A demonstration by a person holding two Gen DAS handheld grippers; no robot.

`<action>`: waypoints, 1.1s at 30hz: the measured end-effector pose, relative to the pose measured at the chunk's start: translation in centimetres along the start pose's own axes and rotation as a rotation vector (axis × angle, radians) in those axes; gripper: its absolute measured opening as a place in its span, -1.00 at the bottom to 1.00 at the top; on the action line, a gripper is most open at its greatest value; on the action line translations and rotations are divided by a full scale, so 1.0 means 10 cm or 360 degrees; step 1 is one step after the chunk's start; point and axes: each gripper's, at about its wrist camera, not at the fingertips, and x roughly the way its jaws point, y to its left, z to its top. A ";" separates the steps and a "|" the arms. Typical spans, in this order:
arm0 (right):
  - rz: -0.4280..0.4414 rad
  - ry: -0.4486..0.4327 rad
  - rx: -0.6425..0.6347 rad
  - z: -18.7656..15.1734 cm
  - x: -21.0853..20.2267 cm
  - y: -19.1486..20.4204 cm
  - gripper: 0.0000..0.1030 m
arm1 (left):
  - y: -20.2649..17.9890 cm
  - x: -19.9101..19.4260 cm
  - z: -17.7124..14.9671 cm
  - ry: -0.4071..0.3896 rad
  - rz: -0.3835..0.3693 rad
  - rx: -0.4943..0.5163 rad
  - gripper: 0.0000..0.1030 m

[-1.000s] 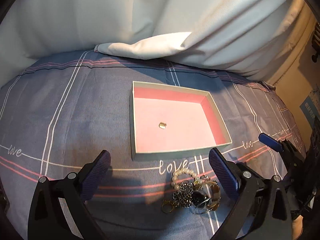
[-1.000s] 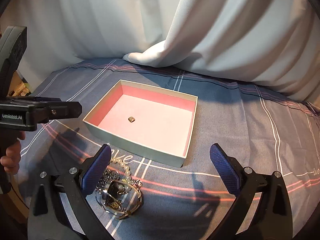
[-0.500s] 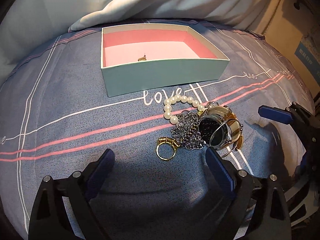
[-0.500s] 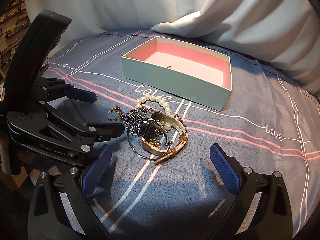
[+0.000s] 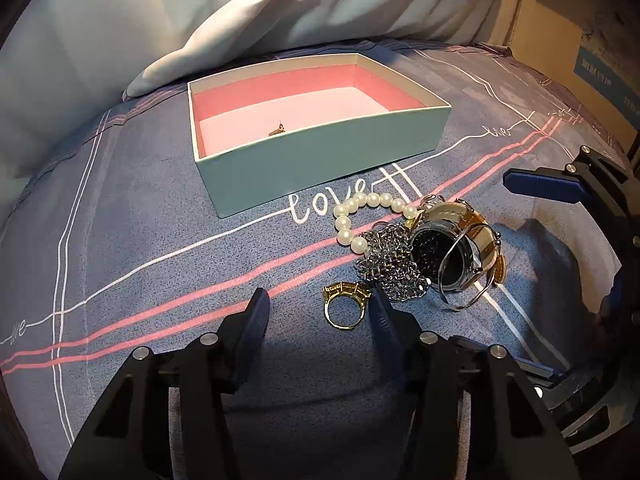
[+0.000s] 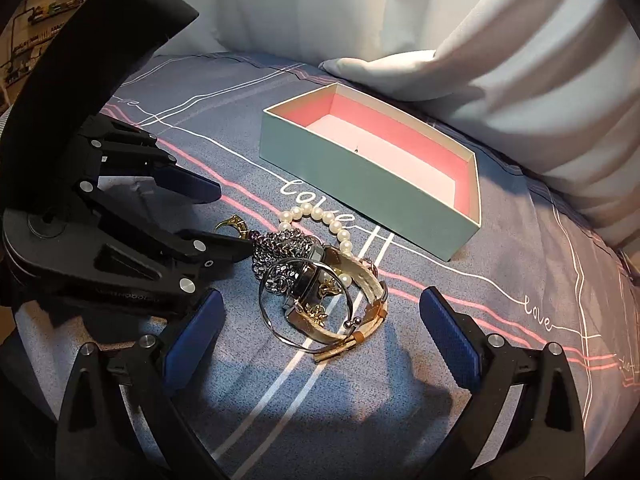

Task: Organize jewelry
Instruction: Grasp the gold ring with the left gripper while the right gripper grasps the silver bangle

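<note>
Left wrist view shows a gold ring [image 5: 345, 305] lying on the bed cover [image 5: 160, 260], low in the middle of the picture. The left gripper [image 5: 318, 306] is down at the ring. Its jaws are about half way in and are closing. The ring sits between the two dark blue fingers [image 5: 256, 312], close against the right one. The left finger is not on the ring. I cannot tell if the right finger presses on it.

Just past the ring is a little pile of jewelry. A silver chain [image 5: 390, 260] lies right beside the ring. A string of white pearls [image 5: 360, 210] curls behind the chain. A watch [image 5: 452, 248] with a dark face and a pale strap leans on the chain, with a thin silver bangle [image 5: 464, 292] around it.

Further back sits an open box [image 5: 320, 160], green outside and pink inside. The box is near the pile but not touching it. One tiny gold piece [image 5: 277, 131] lies on its pink floor.

Right wrist view shows the same pile from the other side. The right gripper [image 6: 320, 336] hangs over the bed cover with its blue fingers [image 6: 450, 334] wide apart. Nothing is between them, and the watch [image 6: 320, 292] and bangle lie just ahead of them. The left gripper [image 6: 216, 216] reaches in from the left edge.

White bedding [image 5: 360, 0] is heaped up behind the box.
</note>
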 end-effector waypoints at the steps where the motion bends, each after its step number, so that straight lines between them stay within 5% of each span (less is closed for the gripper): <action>1: -0.0005 -0.0012 -0.0025 0.01 0.00 0.03 0.86 | 0.00 0.00 0.00 -0.0006 -0.0002 -0.0001 -0.17; 4: 0.0043 0.0025 -0.0096 0.04 0.06 0.08 0.38 | 0.00 -0.02 0.00 -0.0018 -0.0013 -0.0023 -0.39; 5: 0.0055 0.0057 -0.0112 0.04 0.09 0.09 0.02 | 0.02 -0.03 0.01 -0.0018 -0.0021 -0.0046 -0.42; 6: 0.0056 0.0066 -0.0115 0.04 0.10 0.10 -0.06 | 0.05 -0.03 0.01 -0.0016 -0.0030 -0.0071 -0.49; 21: 0.0116 -0.0123 0.0167 0.22 -0.29 -0.27 -0.06 | 0.14 -0.21 0.09 -0.0061 -0.0064 -0.0210 -0.56; 33: 0.0178 -0.0116 0.0274 0.24 -0.33 -0.39 -0.06 | 0.10 -0.46 0.25 -0.0144 -0.0099 -0.0232 -0.55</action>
